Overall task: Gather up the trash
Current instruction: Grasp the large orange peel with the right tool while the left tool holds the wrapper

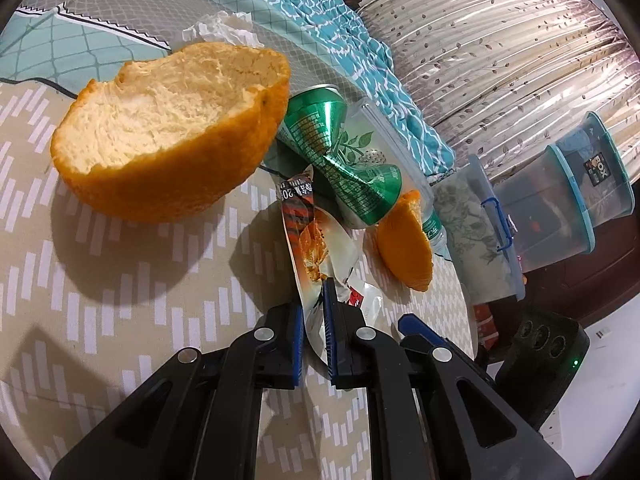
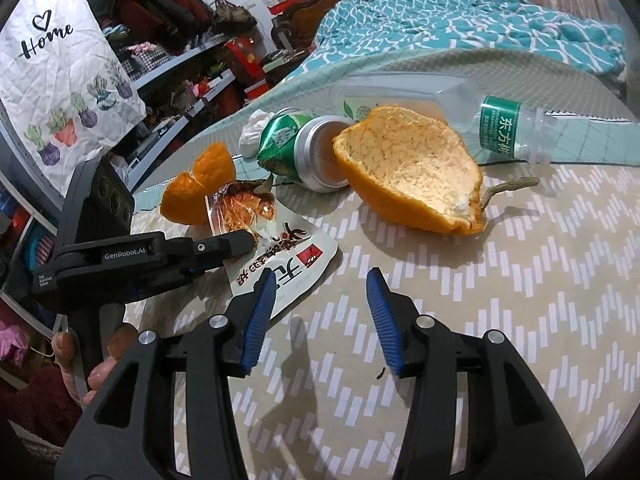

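Between the blue pads of the left claw (image 1: 314,320) a snack wrapper (image 1: 316,248) is clamped by its crumpled end, the rest of the packet trailing forward over the bed cover (image 1: 120,300), which is beige with white dashes. Seen from the right wrist view, the same left claw (image 2: 244,240) is closed flat on the wrapper (image 2: 280,260), whose printed white face lies spread on the cover. The right claw (image 2: 322,284) is held apart, nothing between its fingers; its left pad (image 2: 258,316) is placed just over the near edge of the wrapper, though contact cannot be judged. A bare patch of cover (image 2: 520,300) is seen beyond the other pad. Just beyond the wrapper a crushed green can (image 1: 344,160) is laid on its side, its open end touching or almost touching a large orange peel half (image 2: 408,172), which is turned pith-up with a short stem at its end. A smaller piece of orange peel (image 1: 406,248) is noted beside the can and wrapper. Behind the can a clear plastic bottle (image 2: 500,128) with a green label is lying flat. A crumpled white tissue (image 1: 224,28) is seen farther back, behind the can. A teal patterned quilt (image 2: 460,20) is bunched at the far side of the bed. Clear storage boxes (image 1: 560,208) with blue rims are stacked beside the bed, in front of a curtain (image 1: 500,40), and cluttered shelves (image 2: 180,40) are recorded on the other side.
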Tool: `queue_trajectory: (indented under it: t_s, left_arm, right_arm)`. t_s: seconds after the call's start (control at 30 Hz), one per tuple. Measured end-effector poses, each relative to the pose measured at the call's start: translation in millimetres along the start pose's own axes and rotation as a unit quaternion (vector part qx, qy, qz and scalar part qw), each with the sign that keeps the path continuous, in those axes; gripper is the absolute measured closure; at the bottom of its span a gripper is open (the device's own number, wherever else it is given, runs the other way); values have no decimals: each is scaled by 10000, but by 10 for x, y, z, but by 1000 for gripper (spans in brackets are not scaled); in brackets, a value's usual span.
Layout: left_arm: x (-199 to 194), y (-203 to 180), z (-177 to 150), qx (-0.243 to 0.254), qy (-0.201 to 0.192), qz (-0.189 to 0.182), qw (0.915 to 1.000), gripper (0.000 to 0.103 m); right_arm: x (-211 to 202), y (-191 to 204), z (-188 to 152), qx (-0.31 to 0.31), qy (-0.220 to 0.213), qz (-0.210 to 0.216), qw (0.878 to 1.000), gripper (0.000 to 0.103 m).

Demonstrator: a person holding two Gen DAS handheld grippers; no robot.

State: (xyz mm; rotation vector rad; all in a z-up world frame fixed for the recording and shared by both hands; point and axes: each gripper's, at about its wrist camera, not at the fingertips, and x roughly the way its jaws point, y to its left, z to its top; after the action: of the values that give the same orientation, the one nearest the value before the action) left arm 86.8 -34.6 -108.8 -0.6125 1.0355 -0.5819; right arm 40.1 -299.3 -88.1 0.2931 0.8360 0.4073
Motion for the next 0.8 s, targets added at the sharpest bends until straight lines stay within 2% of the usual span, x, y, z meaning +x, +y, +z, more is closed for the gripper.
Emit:
queue_trajectory:
  t_s: [0.23, 0.37, 0.5, 0.7, 0.8]
  left_arm:
    - [23, -82, -11, 220, -37, 208, 9995, 94]
    - [33, -94, -11, 224, -37, 208, 9995, 94]
    - [37, -95, -13, 224, -40, 208, 9995, 94]
    - [38, -89, -12, 300, -54, 279, 9991, 94]
    - [47, -108, -20, 319, -58, 296, 9990, 94]
  right_arm:
    - [-55, -94, -6, 129, 9, -125, 9998, 52]
    - [-189, -236, 30, 168, -193, -563, 9981, 35]
    - [-248, -352, 196, 83, -310, -919, 9953, 30]
    - [-202, -231, 500, -695, -425, -1208, 9893, 20]
    - [-63, -142, 562, -1141, -223, -1264, 9851, 16]
